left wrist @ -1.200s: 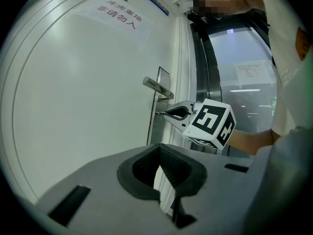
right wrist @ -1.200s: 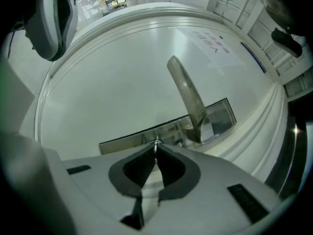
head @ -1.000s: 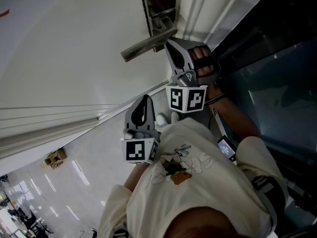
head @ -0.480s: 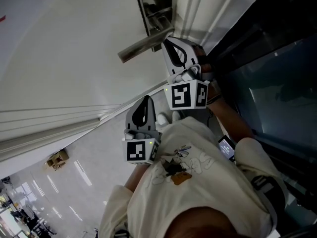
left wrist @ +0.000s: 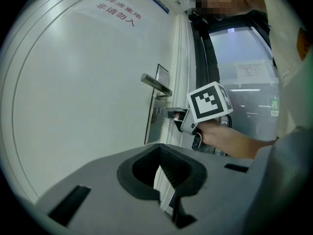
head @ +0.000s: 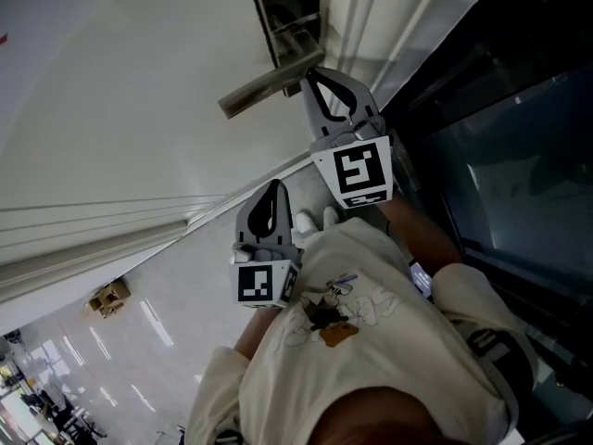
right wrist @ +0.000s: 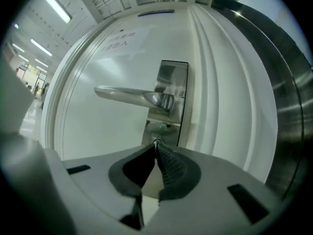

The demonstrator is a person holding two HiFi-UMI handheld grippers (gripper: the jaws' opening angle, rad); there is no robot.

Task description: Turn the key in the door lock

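A white door [head: 139, 91] carries a metal lever handle [head: 264, 86] on a steel lock plate [right wrist: 172, 82]. My right gripper [head: 310, 74] points level at the plate just under the handle [right wrist: 129, 96]. Its jaws are shut on the small key [right wrist: 156, 142] at the lock cylinder; only a metal tip shows between the pads. In the left gripper view the right gripper [left wrist: 164, 113] touches the plate [left wrist: 157, 106] with a hand behind its marker cube. My left gripper [head: 271, 185] hangs lower and back from the door, jaws shut and empty [left wrist: 159, 153].
Ribbed white frame mouldings [right wrist: 220, 82] run beside the lock plate. A dark glass panel [head: 500, 156] stands to the right. Red print [left wrist: 115, 11] sits high on the door. Pale tiled floor [head: 139, 341] shows below the person's light shirt [head: 371, 341].
My right gripper has rolled about its own axis at the lock; its marker cube turned and the hand slid from the top to underneath. The left gripper has not moved.
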